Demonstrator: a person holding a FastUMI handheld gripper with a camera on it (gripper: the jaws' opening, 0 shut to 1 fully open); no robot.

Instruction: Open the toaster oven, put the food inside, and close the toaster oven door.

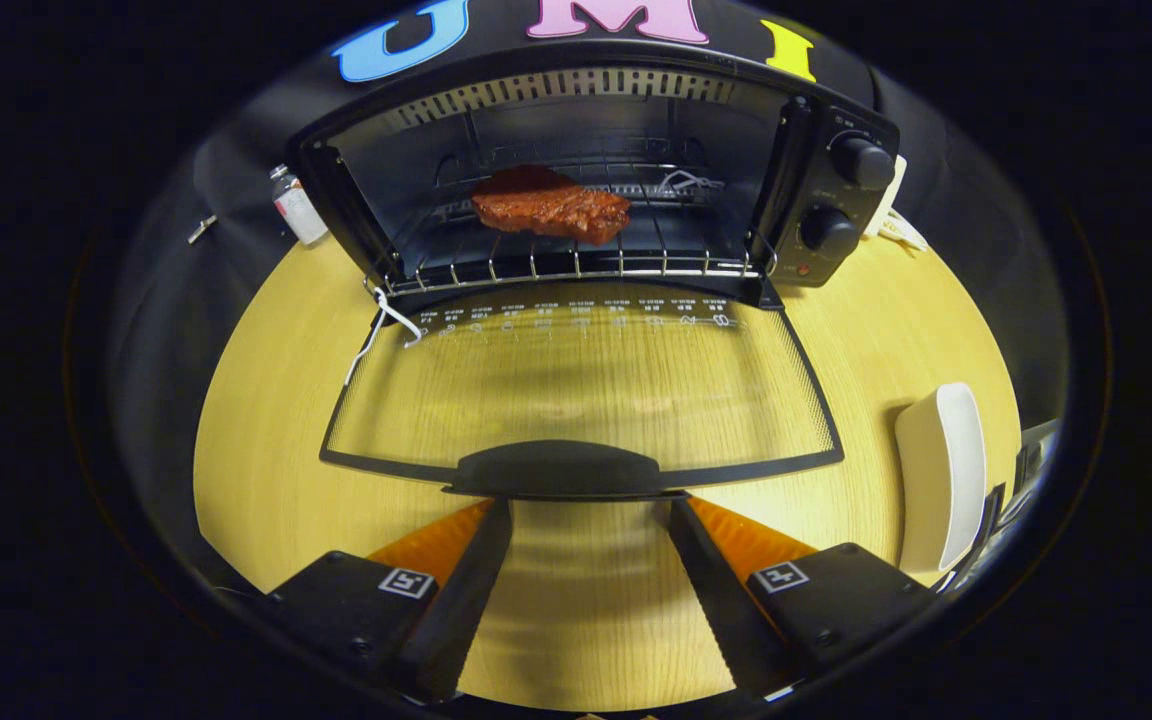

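A black toaster oven (816, 200) stands at the far side of the round wooden table, its glass door (576, 390) folded down flat toward me. A reddish-brown piece of meat (548, 205) lies on the wire rack (576, 265) inside the cavity. The door's handle (558, 468) sits just ahead of my fingertips. My gripper (588, 505) is open, its fingers spread apart just below the handle, with nothing between them.
A white plate (941, 475) lies on the table to the right of the fingers. A small bottle (296, 207) stands left of the oven. A white cord (376, 335) hangs at the door's left hinge. Bare wooden table (266, 420) surrounds the door.
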